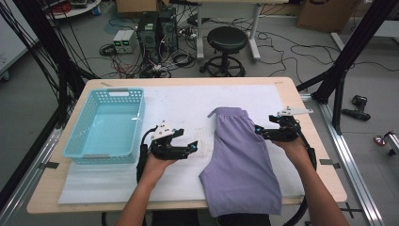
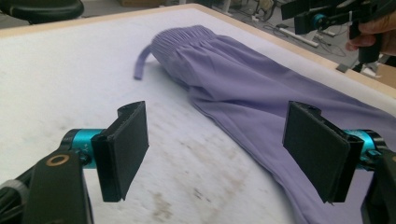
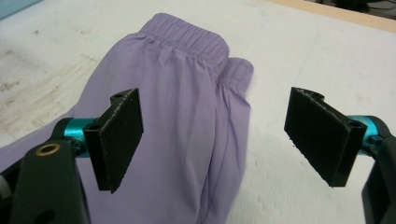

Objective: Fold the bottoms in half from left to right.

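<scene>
Forearms enter the high view from the bottom edge, cut off at the elbows, each hand holding one gripper, two in all. One pair of purple shorts (image 1: 241, 157) lies folded lengthwise on the white mat (image 1: 188, 101), right of centre, hem end hanging over the table's (image 1: 301, 101) near edge, where the frame clips it. The waistband lies at the far end, and one drawstring tail (image 2: 140, 65) sticks out from it onto the mat. The far leg of the shorts is hidden under the near one.

Left gripper (image 1: 192, 149) hangs over bare mat just left of the shorts, jaws spread wide with nothing between them; in the left gripper view the cloth lies beyond and under the right-hand jaw, apart from it. Right gripper (image 1: 259, 131) is at the shorts' right edge, near the waistband, jaws likewise wide apart and empty; in the right gripper view the fabric runs below the gap, and touching cannot be told.

One turquoise basket (image 1: 106, 153) stands at the mat's left side, well apart from the shorts. Grey smudges mark the mat.

Beyond the table stand one black stool (image 1: 227, 40), two computer towers (image 1: 157, 30), tangled cables and cardboard boxes cut by the top edge. No writing is legible anywhere.
</scene>
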